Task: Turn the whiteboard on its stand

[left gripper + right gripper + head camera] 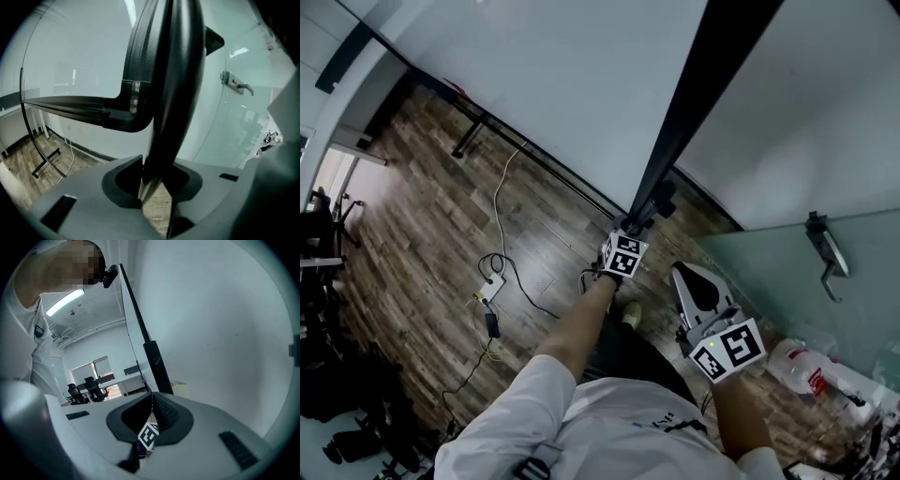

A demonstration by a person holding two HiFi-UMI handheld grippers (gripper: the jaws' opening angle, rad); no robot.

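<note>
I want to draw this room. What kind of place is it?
Probably an office: there is a big whiteboard, a glass door, and black desk chairs farther back.

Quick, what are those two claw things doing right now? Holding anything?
Left gripper: closed on the whiteboard frame.
Right gripper: closed, nothing between its jaws.

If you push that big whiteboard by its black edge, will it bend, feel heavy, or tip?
It is probably stiff: the left gripper is clamped on the whiteboard's rigid-looking black frame, which shows no flex. The board is likely heavy for a single grip, since it is so large. Its stand foot looks narrow, so a hard shove might rock it.
</note>
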